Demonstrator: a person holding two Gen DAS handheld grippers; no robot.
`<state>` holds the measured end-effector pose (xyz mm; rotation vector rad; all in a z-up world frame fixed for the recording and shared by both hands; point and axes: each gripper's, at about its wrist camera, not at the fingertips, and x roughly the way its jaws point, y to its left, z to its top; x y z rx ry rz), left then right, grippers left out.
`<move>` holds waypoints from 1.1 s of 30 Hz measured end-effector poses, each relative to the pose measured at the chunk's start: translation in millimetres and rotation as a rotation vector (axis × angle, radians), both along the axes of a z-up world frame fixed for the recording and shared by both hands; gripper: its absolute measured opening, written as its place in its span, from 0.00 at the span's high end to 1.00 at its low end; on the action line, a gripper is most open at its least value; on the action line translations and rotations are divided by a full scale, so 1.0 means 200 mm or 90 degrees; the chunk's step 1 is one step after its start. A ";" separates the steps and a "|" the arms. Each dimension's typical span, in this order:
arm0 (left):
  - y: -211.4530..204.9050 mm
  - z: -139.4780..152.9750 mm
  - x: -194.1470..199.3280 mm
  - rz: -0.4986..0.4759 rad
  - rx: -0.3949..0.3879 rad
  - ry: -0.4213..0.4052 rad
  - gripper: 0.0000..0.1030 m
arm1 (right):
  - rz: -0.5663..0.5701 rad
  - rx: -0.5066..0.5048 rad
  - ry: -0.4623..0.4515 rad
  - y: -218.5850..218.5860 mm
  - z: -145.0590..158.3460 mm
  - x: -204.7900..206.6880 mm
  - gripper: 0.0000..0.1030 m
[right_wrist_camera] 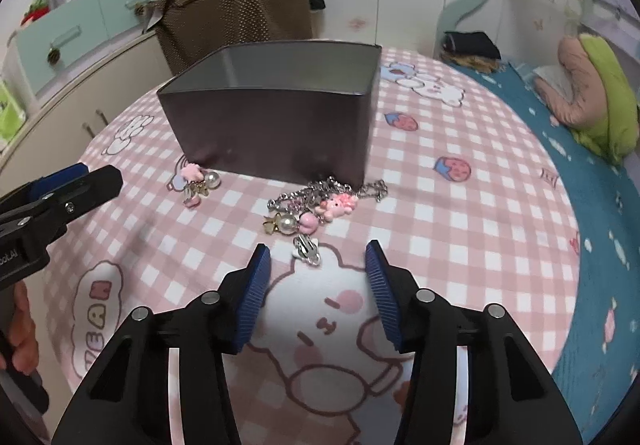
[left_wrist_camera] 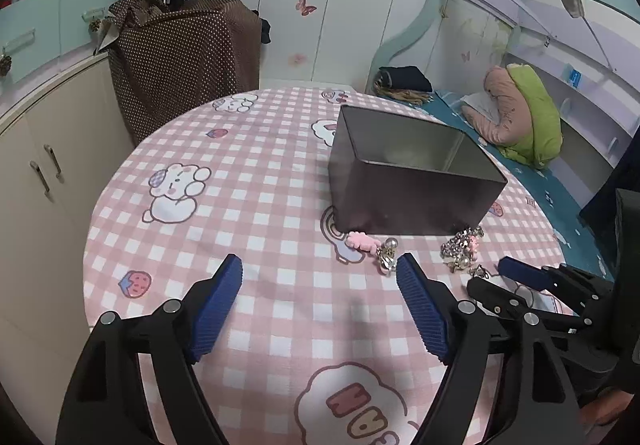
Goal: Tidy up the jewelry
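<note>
On the table (left_wrist_camera: 248,181) cloth I can read part of a word in the cartoon bubble under my left claw (left_wrist_camera: 320,277), something like "NOV", and in the right wrist view another bubble beside the left claw reads "YEAR". The left claw body carries small white lettering I can't make out fully.

My left claw stands wide with nothing between its pads, hovering over bare cloth. Just ahead of its right pad (left_wrist_camera: 420,309) lies a small charm piece (left_wrist_camera: 374,249) with pink beads and a pearl. My right claw (right_wrist_camera: 316,277) is about half open, also empty. Directly ahead of it lies a small silver clip (right_wrist_camera: 307,249), and beyond that the chain bracelet (right_wrist_camera: 320,205) with pink charms and a pearl, piled against the front wall of the dark metal tin (right_wrist_camera: 276,133). The tin stands open, beyond both claws.

Behind the table sits a brown dotted bag (left_wrist_camera: 180,57); a bed (left_wrist_camera: 552,197) runs along the right claw's side.
</note>
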<state>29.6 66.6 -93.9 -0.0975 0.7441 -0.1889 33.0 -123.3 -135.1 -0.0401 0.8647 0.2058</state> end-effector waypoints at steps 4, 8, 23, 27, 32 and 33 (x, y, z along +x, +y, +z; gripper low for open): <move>0.00 -0.01 0.00 -0.003 -0.020 0.004 0.19 | 0.013 0.004 -0.005 0.00 0.00 0.00 0.73; -0.03 -0.02 0.01 -0.010 -0.018 0.005 0.19 | 0.015 0.012 -0.003 -0.03 0.01 0.01 0.86; -0.17 -0.05 0.11 -0.020 -0.020 0.023 0.19 | -0.036 0.027 -0.021 -0.19 0.07 0.04 0.92; -0.22 -0.06 0.13 -0.025 -0.002 0.028 0.20 | -0.044 0.031 -0.020 -0.24 0.07 0.06 0.92; -0.26 -0.09 0.14 -0.045 0.007 0.033 0.40 | -0.057 0.049 -0.011 -0.28 0.06 0.07 0.89; -0.27 -0.10 0.15 -0.049 0.004 0.044 0.49 | -0.058 0.044 -0.013 -0.28 0.06 0.06 0.89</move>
